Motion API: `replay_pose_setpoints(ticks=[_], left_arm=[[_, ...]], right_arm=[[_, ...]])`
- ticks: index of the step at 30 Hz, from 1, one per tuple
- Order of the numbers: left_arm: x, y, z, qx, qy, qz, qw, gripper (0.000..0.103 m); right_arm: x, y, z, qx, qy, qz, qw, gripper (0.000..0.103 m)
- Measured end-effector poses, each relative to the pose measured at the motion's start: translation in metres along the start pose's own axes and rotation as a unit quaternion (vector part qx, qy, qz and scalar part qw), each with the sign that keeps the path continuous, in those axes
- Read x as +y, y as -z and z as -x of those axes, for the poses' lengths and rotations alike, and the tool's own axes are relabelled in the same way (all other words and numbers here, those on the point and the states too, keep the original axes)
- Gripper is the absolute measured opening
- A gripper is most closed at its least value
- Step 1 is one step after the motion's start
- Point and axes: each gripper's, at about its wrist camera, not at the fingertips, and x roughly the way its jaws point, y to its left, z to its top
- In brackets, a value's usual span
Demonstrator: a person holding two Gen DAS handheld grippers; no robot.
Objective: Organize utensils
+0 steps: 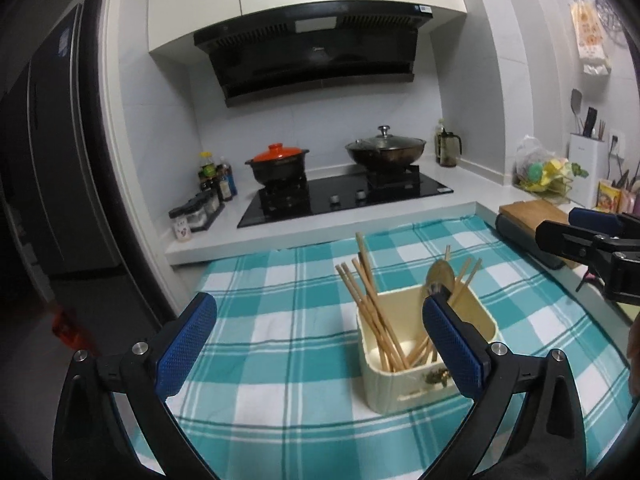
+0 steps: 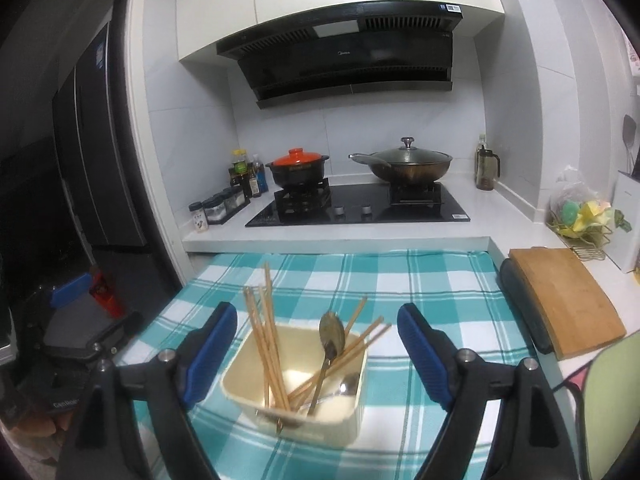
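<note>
A cream utensil holder [image 1: 404,380] [image 2: 320,426] stands on the teal checked cloth [image 1: 280,320] [image 2: 420,280]. Several wooden chopsticks [image 1: 372,300] [image 2: 268,344] lean in it, along with a brass-coloured spoon [image 1: 439,274] [image 2: 331,336] and a silver spoon [image 2: 347,385]. My left gripper [image 1: 320,344] is open and empty, its right finger in front of the holder. My right gripper [image 2: 318,356] is open and empty, hovering above the holder; it also shows at the right edge of the left wrist view [image 1: 592,240].
Behind the cloth is a black hob [image 2: 360,206] with an orange-lidded pot [image 2: 298,168] and a lidded wok [image 2: 408,164]. Bottles and spice jars [image 2: 224,204] stand left of it. A wooden cutting board [image 2: 564,300] lies at right. A dark fridge [image 2: 100,140] is left.
</note>
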Motion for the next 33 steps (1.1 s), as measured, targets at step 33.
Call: replay_pose_setpoints(ticks=[33], left_arm=[[-0.002,0.090,0.139,0.075,0.036,0.052,0.9952,0.103]], right_arm=[[0.058,0.116,0.144,0.033,0.067,-0.009,0.997,0.087]])
